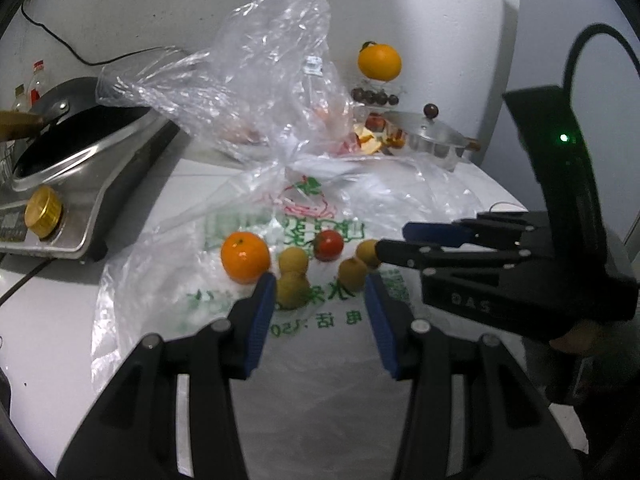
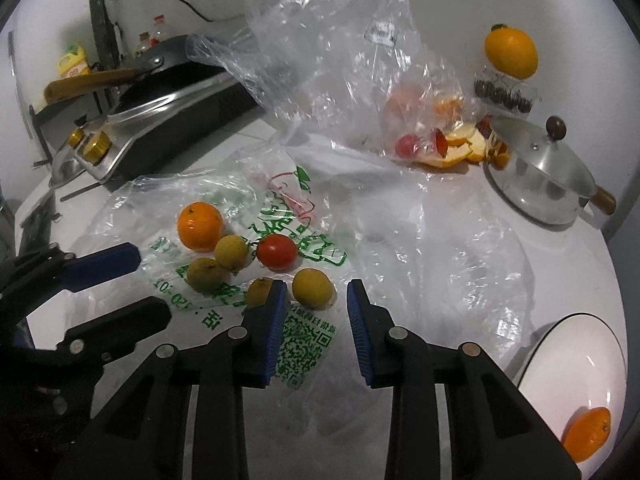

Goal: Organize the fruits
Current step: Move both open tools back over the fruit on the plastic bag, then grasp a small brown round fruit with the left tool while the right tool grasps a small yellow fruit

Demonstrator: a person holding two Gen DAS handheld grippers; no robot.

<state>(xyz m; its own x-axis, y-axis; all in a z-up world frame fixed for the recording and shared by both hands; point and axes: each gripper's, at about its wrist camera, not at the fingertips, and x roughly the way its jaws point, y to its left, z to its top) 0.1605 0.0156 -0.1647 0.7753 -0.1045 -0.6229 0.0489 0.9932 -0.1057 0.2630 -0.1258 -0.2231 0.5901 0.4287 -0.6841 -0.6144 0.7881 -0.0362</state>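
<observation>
On the white table (image 2: 400,420) a flattened clear plastic bag printed with green characters (image 2: 280,220) serves as a mat for the loose fruit, probably tipped out there so each piece can be picked singly. On it I count one round orange tangerine (image 2: 200,226), one small red tomato (image 2: 277,252) and four small yellow-brown round fruits like longans: two touching each other just beside the tangerine (image 2: 233,253) (image 2: 205,275), and two nearer the right gripper (image 2: 317,300), (image 2: 259,291) and (image 2: 312,287). The right gripper's blue pads stand apart with nothing pressed between them; the nearest yellow-brown fruit sits just ahead of the gap, so a grasp of it seems to be the step in hand. The left gripper (image 1: 320,292) is likewise released, its pads either side of another yellow-brown fruit (image 1: 293,290) without touching it. A white bowl (image 2: 576,344) at the table's right edge already holds one orange fruit (image 2: 588,434), which suggests it is the sorting destination. Further back lie a crumpled clear bag (image 2: 340,40) with peel and red pieces, one lidded steel pot (image 2: 540,172), one large orange fruit (image 2: 511,53) perched on a clear box of dark fruits, and a stove with a black pan (image 2: 168,80).
</observation>
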